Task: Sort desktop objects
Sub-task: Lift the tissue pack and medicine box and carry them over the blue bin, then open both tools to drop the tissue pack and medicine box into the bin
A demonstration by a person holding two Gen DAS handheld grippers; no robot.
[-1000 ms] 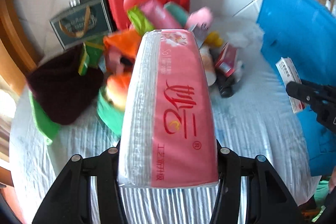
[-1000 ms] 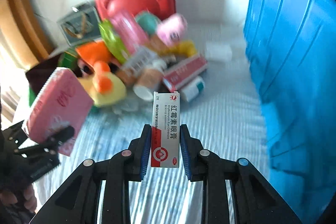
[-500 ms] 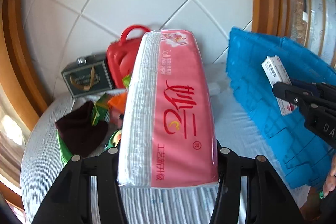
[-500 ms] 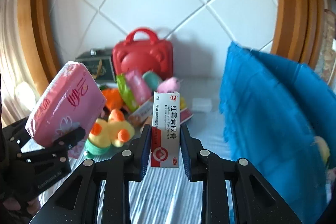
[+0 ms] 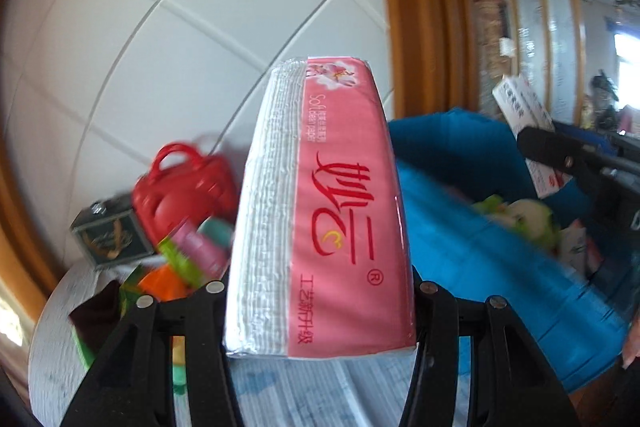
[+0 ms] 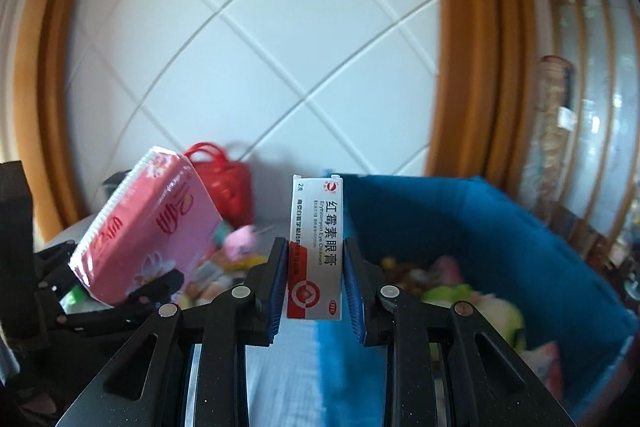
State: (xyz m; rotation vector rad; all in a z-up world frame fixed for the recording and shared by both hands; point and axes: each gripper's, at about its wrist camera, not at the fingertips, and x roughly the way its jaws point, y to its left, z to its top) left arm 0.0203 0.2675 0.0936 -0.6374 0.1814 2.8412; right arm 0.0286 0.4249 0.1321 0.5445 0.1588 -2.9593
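Observation:
My left gripper (image 5: 320, 287) is shut on a pink and white tissue pack (image 5: 320, 211), held high above the table. The pack also shows in the right wrist view (image 6: 148, 227). My right gripper (image 6: 316, 267) is shut on a white and red ointment box (image 6: 316, 247), held upright at the near rim of the blue fabric bin (image 6: 500, 227). In the left wrist view the box (image 5: 524, 111) and right gripper (image 5: 560, 155) are above the bin (image 5: 460, 227), which holds several soft toys.
A pile of objects lies on the round white-clothed table (image 5: 52, 339): a red toy handbag (image 5: 176, 187), a dark green box (image 5: 108, 235), orange and green items. A tiled wall and a wooden frame stand behind.
Both grippers have risen and moved right toward the blue bin with their loads. The pile has dropped lower in view and the bin's inside now shows.

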